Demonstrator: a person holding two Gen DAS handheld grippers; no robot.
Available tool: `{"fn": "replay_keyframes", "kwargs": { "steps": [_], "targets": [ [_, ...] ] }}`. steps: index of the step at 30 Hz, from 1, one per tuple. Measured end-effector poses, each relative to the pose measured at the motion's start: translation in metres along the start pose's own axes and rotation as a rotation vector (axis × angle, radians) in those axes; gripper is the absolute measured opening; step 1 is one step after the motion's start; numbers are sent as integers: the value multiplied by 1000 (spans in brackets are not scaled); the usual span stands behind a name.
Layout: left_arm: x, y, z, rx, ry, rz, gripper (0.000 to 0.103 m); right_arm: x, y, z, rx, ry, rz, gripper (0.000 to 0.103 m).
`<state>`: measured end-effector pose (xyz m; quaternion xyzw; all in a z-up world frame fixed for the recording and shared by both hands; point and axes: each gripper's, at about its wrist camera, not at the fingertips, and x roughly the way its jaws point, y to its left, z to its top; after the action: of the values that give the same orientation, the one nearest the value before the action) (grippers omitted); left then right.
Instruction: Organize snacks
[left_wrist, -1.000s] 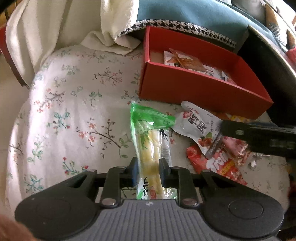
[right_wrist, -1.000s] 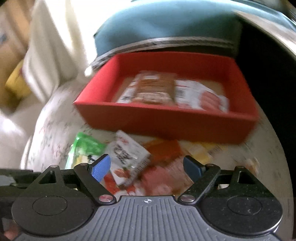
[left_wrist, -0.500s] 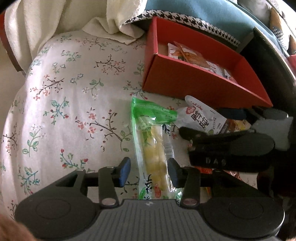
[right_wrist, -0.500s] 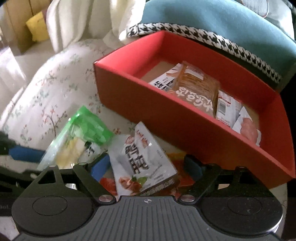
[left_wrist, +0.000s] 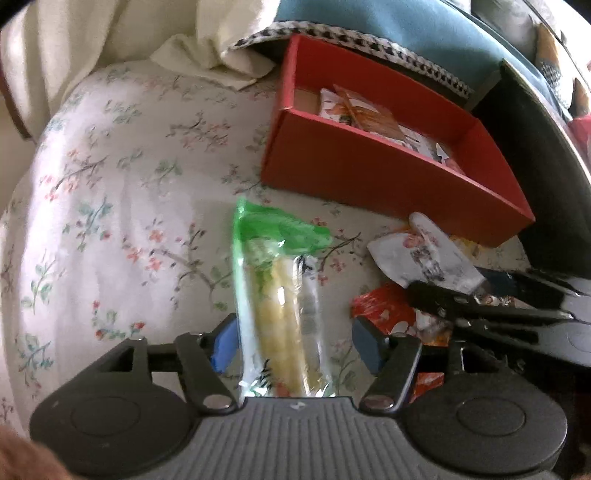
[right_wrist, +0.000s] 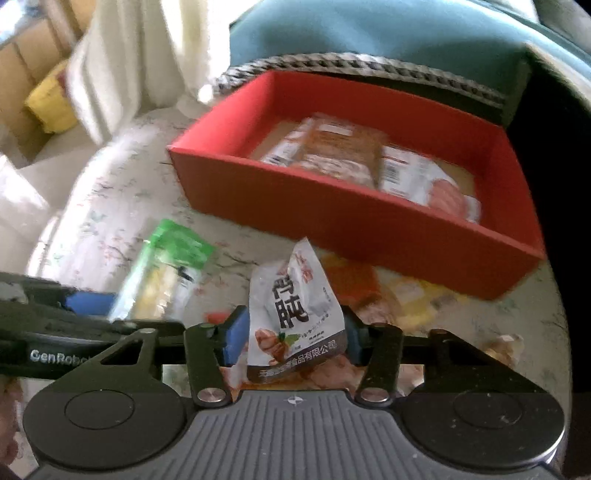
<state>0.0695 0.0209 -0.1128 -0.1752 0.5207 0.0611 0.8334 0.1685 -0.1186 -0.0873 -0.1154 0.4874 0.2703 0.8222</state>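
Snack pouch pinched, box waiting beyond

Right gripper (right_wrist: 291, 338) has its fingers pressed in on the lower part of a white pouch (right_wrist: 293, 310), which stands up between them. Left gripper (left_wrist: 293, 341) is spread wide around a green packet (left_wrist: 279, 299) lying flat on the flowered cloth (left_wrist: 110, 206), with gaps either side. Beyond both sits the red box (right_wrist: 354, 218), some packets already inside. More wrappers (left_wrist: 391, 310) lie near the pouch. Judging by this, the pickup is in hand; next the pouch needs lifting over the near wall.
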Motion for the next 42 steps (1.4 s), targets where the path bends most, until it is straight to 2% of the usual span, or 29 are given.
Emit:
{"fn": "replay_keyframes", "kwargs": {
  "steps": [2,4,10,13,14,15,17,19,21,22,27,33,35,37,39,42],
  "targets": [
    [4,-10,1,45,-16,45,59,-8,-7,-4,29,1,23,60],
    [7,-16,0,86,-27,79,61,-15,-10,-8,39,-8,10,60],
    [15,-24,2,157,-66,137,68,-20,-16,-20,56,0,20,61],
    [19,-33,-1,207,-101,186,63,-14,-21,-23,82,16,34,63],
    [17,-33,-1,205,-104,178,46,-12,-22,-23,84,21,36,64],
    [14,-31,1,196,-99,155,40,-11,-23,-24,83,21,37,64],
    [8,-26,2,163,-84,112,34,-9,-23,-24,83,18,28,65],
    [5,-19,1,126,-67,85,33,-7,-23,-24,84,19,38,76],
    [3,-17,-1,112,-55,74,33,-5,-19,-23,63,23,45,82],
    [3,-16,-2,108,-54,72,33,-3,-16,-23,51,24,41,90],
    [-1,-14,-2,82,-38,46,32,2,-15,-23,21,32,36,103],
    [1,-11,-1,66,-9,26,33,7,-32,-33,118,24,88,103],
    [1,-11,-1,70,-7,24,33,11,-32,-38,128,46,102,103],
    [1,-11,-1,73,-8,22,34,11,-30,-38,124,73,76,103],
    [0,-11,-2,72,-8,18,34,7,-33,-32,186,102,55,103],
    [0,-8,-1,64,-4,4,34,-9,-34,-26,236,79,47,103]
  ]
}}
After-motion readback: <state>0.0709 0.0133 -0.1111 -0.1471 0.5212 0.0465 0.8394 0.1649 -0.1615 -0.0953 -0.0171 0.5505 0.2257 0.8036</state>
